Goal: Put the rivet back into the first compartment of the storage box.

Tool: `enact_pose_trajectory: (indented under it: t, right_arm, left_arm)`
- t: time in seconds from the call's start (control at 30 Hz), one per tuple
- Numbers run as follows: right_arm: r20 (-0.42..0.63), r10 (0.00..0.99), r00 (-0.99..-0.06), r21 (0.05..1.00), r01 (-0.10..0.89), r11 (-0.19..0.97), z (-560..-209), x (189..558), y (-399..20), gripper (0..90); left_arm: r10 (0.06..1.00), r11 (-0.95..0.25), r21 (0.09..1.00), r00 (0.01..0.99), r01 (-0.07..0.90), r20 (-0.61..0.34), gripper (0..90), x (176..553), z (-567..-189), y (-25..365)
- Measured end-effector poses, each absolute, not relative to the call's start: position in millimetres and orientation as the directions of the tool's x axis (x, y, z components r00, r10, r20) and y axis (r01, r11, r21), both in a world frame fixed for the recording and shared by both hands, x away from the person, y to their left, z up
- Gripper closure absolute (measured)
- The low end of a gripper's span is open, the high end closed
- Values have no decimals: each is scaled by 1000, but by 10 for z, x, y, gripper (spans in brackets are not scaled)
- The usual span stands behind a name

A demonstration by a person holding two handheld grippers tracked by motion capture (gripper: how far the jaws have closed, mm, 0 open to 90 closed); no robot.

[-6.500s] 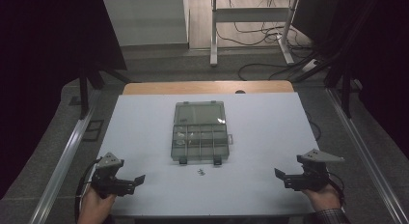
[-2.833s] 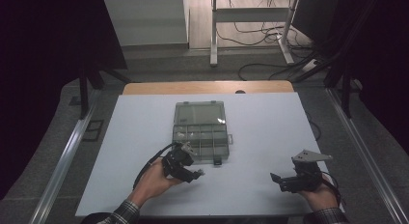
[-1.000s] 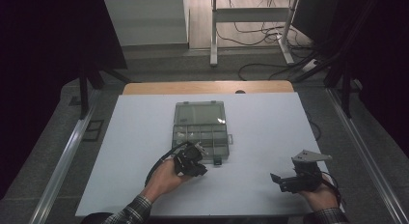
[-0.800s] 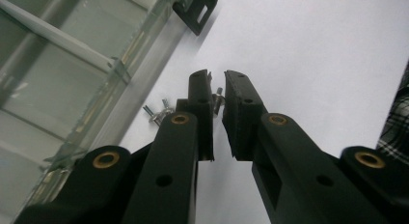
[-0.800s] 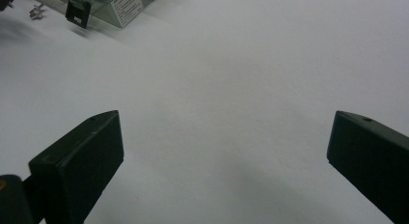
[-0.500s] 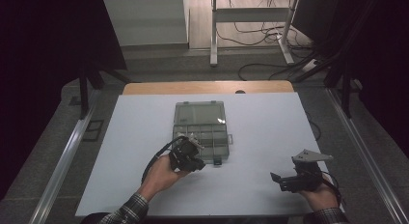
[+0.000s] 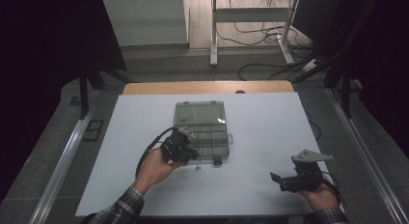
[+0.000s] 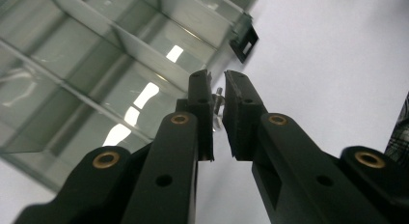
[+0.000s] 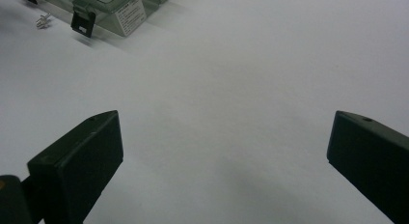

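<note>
A clear plastic compartment box (image 7: 201, 125) lies shut in the middle of the white table, with black latches on its near edge. My left gripper (image 7: 191, 155) hovers over the box's near left corner. In the left gripper view its jaws (image 8: 217, 81) are shut on a small metal screw (image 8: 218, 102), above the box's ribbed lid (image 8: 96, 64) and near a latch (image 8: 243, 43). Another small screw (image 7: 197, 167) lies on the table just in front of the box. My right gripper (image 7: 279, 180) rests at the table's near right, open with nothing between its jaws (image 9: 224, 125).
The white table (image 7: 270, 127) has a wooden strip along its far edge. In the right gripper view the box's labelled corner (image 9: 130, 11), a latch (image 9: 82, 22) and the loose screw (image 9: 42, 21) lie far off at upper left. Metal rails run beside the table on both sides.
My left gripper has risen from the table in front of the box and moved toward the box's near edge, jaws still closed on the screw. The right gripper has stayed put.
</note>
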State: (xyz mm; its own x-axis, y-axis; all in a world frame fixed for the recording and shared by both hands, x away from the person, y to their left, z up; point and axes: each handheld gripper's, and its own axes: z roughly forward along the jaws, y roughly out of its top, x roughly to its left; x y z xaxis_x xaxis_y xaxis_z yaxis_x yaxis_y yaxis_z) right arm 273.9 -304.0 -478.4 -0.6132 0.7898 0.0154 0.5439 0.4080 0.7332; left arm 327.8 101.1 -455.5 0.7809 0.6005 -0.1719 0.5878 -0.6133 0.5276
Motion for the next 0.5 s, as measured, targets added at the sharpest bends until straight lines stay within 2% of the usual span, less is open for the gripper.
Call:
enact_pose_trajectory:
  t: [0.5]
  right_arm:
    - [11,784,-621,733,539,416,-4785,2737,-3033,0]
  left_arm:
    - [653,-565,540,738,624,-170,827,3486,-4473,1232]
